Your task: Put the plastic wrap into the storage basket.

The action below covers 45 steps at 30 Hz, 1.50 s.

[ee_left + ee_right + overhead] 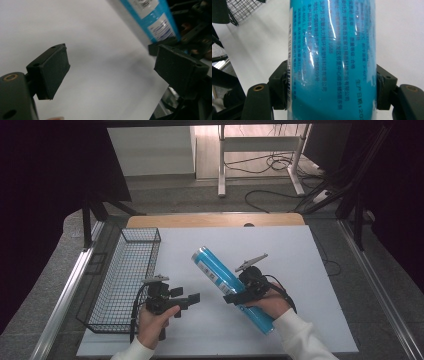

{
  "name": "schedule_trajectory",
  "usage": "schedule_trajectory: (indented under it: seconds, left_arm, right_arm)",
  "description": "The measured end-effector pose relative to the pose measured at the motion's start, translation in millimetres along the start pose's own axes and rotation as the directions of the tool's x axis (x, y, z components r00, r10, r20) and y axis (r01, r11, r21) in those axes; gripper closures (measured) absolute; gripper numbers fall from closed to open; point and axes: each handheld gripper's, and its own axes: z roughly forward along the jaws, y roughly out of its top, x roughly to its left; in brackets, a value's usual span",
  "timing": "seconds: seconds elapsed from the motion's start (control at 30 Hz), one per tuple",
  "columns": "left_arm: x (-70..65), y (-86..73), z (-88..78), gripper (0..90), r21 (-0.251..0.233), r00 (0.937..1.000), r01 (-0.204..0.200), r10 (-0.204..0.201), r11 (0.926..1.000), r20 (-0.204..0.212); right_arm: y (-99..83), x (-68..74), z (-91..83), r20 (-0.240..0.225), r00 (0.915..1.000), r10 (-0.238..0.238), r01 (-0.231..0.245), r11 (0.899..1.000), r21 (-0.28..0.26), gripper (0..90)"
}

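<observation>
A long blue cylinder (218, 276) with printed labels is held slanted over the white board, its silver end toward the far left. My right gripper (240, 296) is shut across its lower half; in the right gripper view both pads (282, 85) press on the sides of the blue cylinder (332, 50). To the left, my left gripper (186, 295) points toward the cylinder with its jaws open. In the left gripper view my left gripper (111, 67) has nothing between its pads, and the blue cylinder (157, 17) lies a short way beyond them.
A black wire basket (125, 275) stands along the left edge of the white board (290, 250), just left of my left hand. The basket's mesh (242, 10) shows at the upper left of the right gripper view. A wooden table edge (215, 220) lies behind the board.
</observation>
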Motion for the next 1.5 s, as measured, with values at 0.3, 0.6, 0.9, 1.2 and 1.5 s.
schedule_trajectory:
  seconds: [0.3, 0.6, 0.9, 1.2, 1.5]
  left_arm:
    - [-5.0, 19.5, 23.9, 9.8, -0.051, 0.9918, 0.094, -0.089, 0.9942, 0.091]
    - [-0.9, 31.2, 47.8, 11.0, -0.096, 0.9720, 0.195, -0.179, 0.9761, 0.152]
    - [5.5, 35.3, 58.9, 22.6, -0.079, 0.9387, 0.281, -0.256, 0.9566, 0.231]
    - [15.5, 41.6, 56.2, 29.5, -0.092, 0.9039, 0.349, -0.309, 0.9325, 0.296]
    - [19.4, 51.1, 46.0, 31.6, -0.087, 0.9094, 0.320, -0.280, 0.9433, 0.307]
  right_arm:
    - [6.6, 8.9, 7.2, 0.005, 0.9999, -0.012, 0.012, 1.000, -0.023, 32.1]
    - [13.6, 16.9, 15.4, 0.015, 0.9999, -0.007, 0.008, 0.998, -0.064, 32.1]
    - [21.5, 26.8, 23.6, 0.038, 0.9993, -0.007, 0.010, 0.996, -0.083, 32.0]
    - [26.3, 27.2, 27.9, 0.052, 0.9985, 0.016, -0.011, 0.994, -0.104, 31.8]
    - [33.4, 28.7, 28.1, 0.002, 0.9999, 0.011, -0.011, 0.992, -0.125, 26.6]
